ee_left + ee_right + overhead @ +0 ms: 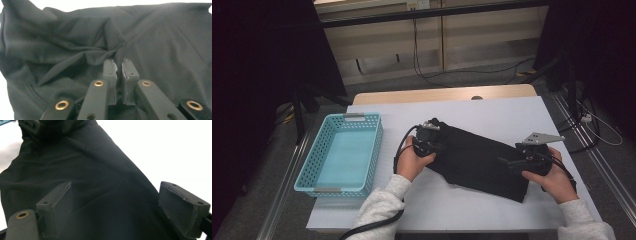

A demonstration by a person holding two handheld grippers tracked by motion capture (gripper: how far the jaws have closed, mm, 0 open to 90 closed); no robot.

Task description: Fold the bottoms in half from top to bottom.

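A black cloth (477,160) lies slantwise across the white table (492,112), from the middle toward the front right. My left gripper (439,147) is at the cloth's upper left end. In the left gripper view its jaws (119,61) are shut on a bunched fold of the cloth (162,37), and creases fan out from the tips. My right gripper (507,162) hovers at the cloth's lower right end. In the right gripper view it (116,186) stands wide open, with flat cloth (95,170) beneath and nothing between the pads (62,200).
A light blue mesh basket (311,154) stands empty at the table's left side. Bare white tabletop surrounds the cloth at the back and front. Dark stands and cables line the floor beyond the table's edges.
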